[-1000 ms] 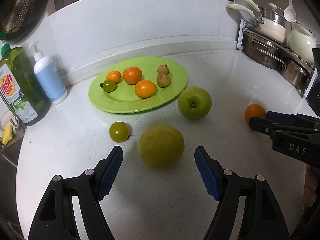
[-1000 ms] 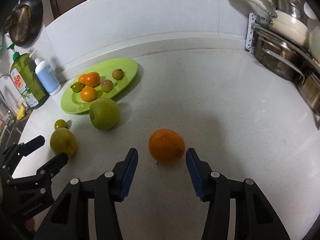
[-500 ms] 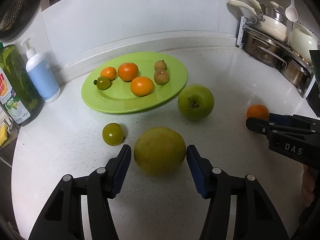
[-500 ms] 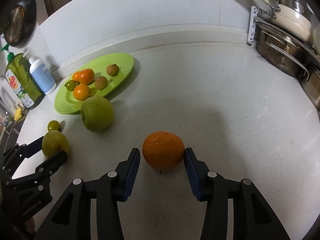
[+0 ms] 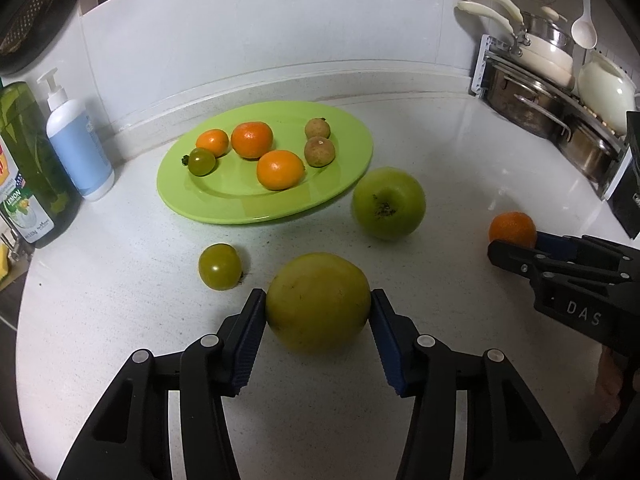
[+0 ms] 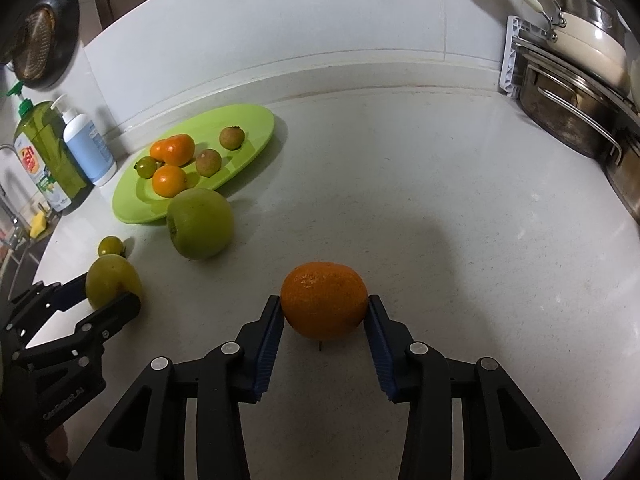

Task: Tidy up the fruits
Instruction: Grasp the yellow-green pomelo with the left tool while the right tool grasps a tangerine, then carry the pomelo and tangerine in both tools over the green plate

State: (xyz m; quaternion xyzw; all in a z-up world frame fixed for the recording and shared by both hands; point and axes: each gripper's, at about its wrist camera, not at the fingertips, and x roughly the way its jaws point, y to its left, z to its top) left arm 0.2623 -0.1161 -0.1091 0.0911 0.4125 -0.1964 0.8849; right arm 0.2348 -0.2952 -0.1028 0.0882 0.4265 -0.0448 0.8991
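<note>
A large yellow-green fruit (image 5: pixel 316 308) sits on the white counter between the blue pads of my left gripper (image 5: pixel 318 298); its jaws are closing and both pads touch the fruit's sides. My right gripper (image 6: pixel 324 306) is closing too, with an orange (image 6: pixel 323 298) between its pads and touching both. A green apple (image 5: pixel 388 202) and a small green tomato (image 5: pixel 220 266) lie loose near the light green plate (image 5: pixel 224 204). The plate carries three small oranges, one green tomato and two brown fruits.
A white and blue pump bottle (image 5: pixel 78 148) and a green dish soap bottle (image 5: pixel 28 168) stand at the left by the wall. A rack of pots and pans (image 5: pixel 552 92) fills the right back corner. A black box (image 5: pixel 628 184) stands at the right edge.
Both grippers have narrowed around their fruit. The left pads have come from well apart onto the yellow-green fruit, and the right pads have closed in on the orange. Neither fruit has left the counter.
</note>
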